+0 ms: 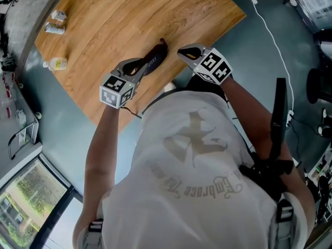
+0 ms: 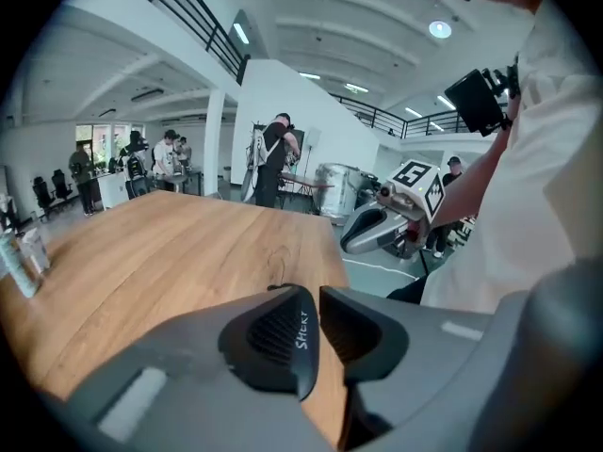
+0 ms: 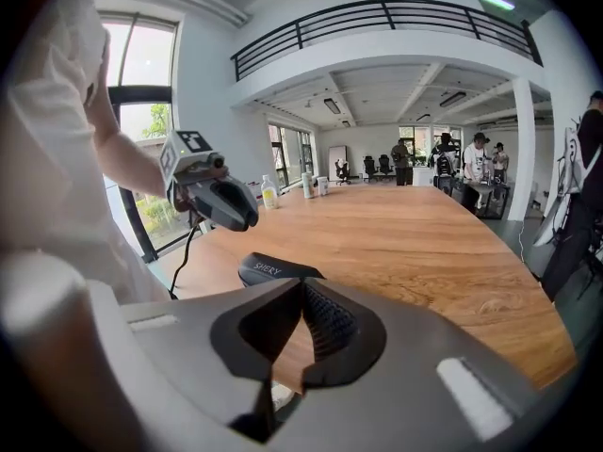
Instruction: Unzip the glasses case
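Note:
A black glasses case [image 1: 154, 59] marked SHERY lies flat on the wooden table [image 1: 129, 19] near its front edge. My left gripper [image 1: 136, 65] hangs over the case's near end, and in the right gripper view the left gripper [image 3: 247, 219] is in the air, clear of the case [image 3: 268, 269]. Its jaws stand a narrow slit apart with nothing pinched; in the left gripper view the case's lettered edge [image 2: 303, 332] shows through the slit of the left gripper [image 2: 317, 299]. My right gripper [image 1: 185, 51] hovers just right of the case with its tips together and nothing held.
Small bottles [image 1: 54, 22] and another bottle [image 1: 57, 64] stand at the table's far left edge. A white cable [image 1: 275, 45] runs over the floor to the right. People stand at benches [image 2: 278, 158] beyond the table's far end.

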Demonstrator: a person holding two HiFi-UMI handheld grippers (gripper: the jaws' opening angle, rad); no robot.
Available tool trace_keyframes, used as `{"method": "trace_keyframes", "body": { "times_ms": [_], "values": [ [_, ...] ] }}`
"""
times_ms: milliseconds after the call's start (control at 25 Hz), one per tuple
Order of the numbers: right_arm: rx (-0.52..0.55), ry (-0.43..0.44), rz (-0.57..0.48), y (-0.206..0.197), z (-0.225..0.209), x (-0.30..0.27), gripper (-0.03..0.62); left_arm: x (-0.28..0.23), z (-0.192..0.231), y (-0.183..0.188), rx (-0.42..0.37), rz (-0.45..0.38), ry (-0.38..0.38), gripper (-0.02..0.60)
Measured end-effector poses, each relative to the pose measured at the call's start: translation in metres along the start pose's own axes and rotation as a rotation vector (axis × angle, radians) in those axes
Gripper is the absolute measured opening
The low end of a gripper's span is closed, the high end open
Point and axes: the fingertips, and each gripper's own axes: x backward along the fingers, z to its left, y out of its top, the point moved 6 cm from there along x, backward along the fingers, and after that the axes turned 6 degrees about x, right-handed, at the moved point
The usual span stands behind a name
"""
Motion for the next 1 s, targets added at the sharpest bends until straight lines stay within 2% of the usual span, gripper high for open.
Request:
{"method": "trace_keyframes", "body": {
  "times_ms": [160,280,440,600,1000],
  "values": [
    [-0.068,0.013,-0.048,-0.003,-0.001,0.014,0.017,0.003,-0.028,0.003,0.070,-0.155,0.054,0.021],
    [-0.077,0.057,-0.072,-0.005,0.006,0.025,0.017,0.001,-0.049,-0.002,0.147,-0.219,0.107,0.006],
    [-0.038,0.164,-0.095,-0.001,0.022,0.034,0.017,-0.004,-0.072,-0.020,0.261,-0.245,0.166,0.006],
    [-0.024,0.218,-0.107,-0.010,0.031,0.057,0.011,-0.015,-0.101,-0.039,0.372,-0.261,0.232,0.006],
    [-0.034,0.345,-0.105,-0.056,0.066,0.081,0.009,-0.007,-0.175,-0.085,0.510,-0.281,0.416,0.006]
  ]
}}
